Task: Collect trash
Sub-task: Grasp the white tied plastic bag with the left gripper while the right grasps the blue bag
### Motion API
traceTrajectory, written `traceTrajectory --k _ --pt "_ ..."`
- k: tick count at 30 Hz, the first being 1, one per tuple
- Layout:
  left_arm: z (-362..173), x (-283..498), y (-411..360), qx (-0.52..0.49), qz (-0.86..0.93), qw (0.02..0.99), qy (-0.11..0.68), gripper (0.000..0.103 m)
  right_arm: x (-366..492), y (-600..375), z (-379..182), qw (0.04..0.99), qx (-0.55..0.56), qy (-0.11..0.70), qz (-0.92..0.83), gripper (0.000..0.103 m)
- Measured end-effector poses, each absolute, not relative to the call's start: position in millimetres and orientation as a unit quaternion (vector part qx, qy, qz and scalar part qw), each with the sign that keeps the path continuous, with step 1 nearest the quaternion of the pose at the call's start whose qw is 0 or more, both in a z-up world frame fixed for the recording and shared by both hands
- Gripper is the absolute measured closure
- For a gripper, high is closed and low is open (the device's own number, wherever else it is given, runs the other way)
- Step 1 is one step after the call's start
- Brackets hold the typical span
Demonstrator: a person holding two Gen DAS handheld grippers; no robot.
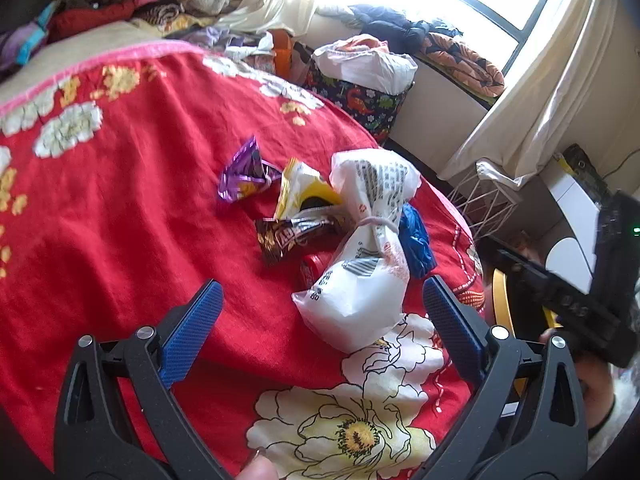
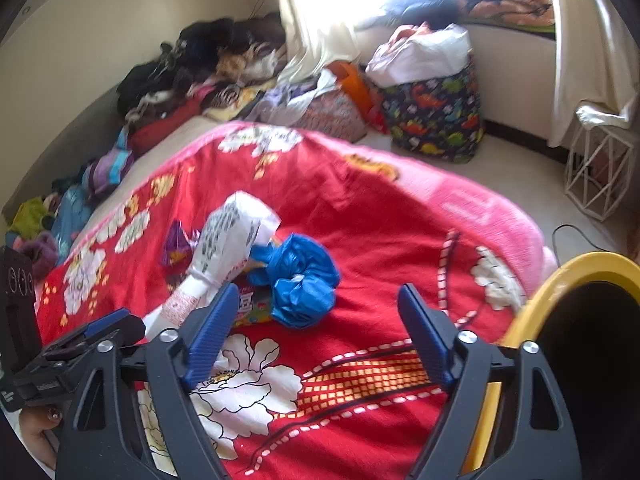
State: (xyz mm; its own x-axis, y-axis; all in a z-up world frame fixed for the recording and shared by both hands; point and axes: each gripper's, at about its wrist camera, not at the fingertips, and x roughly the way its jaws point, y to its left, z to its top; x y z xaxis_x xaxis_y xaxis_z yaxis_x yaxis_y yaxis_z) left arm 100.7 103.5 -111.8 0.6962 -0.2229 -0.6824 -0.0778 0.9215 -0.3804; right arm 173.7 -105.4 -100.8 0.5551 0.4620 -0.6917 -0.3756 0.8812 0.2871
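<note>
red floral blanket [image 1: 120, 208] under scattered wrappers [image 1: 296, 216], cluttered bedroom

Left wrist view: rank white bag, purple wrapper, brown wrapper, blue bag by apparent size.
1. white bag, clearly largest
2-3. purple wrapper and brown wrapper, alike
Unranked: blue bag, mostly hidden behind the white bag

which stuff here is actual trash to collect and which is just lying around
Trash job: white tied bag, blue crumpled bag, purple wrapper, brown wrapper, yellow bin.
Just lying about: clothes pile, dinosaur bag, wire basket.
</note>
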Motion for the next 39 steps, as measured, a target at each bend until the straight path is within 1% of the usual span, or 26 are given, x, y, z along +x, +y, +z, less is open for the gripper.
traceTrajectory --k 3,8,11,12,13,16,18,20,22,27,33,39 --pt "-118 103 103 -0.204 -0.047 0.894 0.395 0.011 183 -93 -113 0.869 0.045 0.425 0.25 0.035" --pt "-125 108 100 -0.213 -0.061 0.888 0.403 0.018 198 -83 -133 0.855 0.045 0.452 0.252 0.04" --pt "-129 111 98 -0.219 -0.067 0.885 0.406 0.021 203 -80 -142 0.847 0.049 0.463 0.255 0.048" --pt "-131 112 97 -0.219 -0.066 0.884 0.408 0.023 204 -80 -144 0.846 0.052 0.466 0.256 0.054" --pt "-132 113 96 -0.22 -0.066 0.883 0.409 0.025 205 -80 -147 0.842 0.056 0.47 0.258 0.064" --pt "-135 115 95 -0.223 -0.068 0.882 0.41 0.029 201 -82 -148 0.841 0.059 0.468 0.266 0.078" --pt "-135 115 94 -0.224 -0.07 0.881 0.41 0.033 197 -84 -146 0.842 0.059 0.464 0.27 0.084" --pt "-135 116 93 -0.223 -0.073 0.881 0.41 0.037 193 -86 -144 0.844 0.059 0.458 0.27 0.086" --pt "-136 115 91 -0.224 -0.077 0.881 0.411 0.044 188 -90 -142 0.846 0.063 0.456 0.269 0.088" --pt "-134 112 85 -0.215 -0.079 0.882 0.412 0.053 171 -100 -138 0.85 0.069 0.453 0.261 0.09" --pt "-128 109 80 -0.205 -0.084 0.885 0.41 0.063 154 -113 -135 0.85 0.08 0.452 0.258 0.09" --pt "-120 101 78 -0.202 -0.091 0.888 0.404 0.068 136 -123 -128 0.85 0.091 0.448 0.26 0.09"
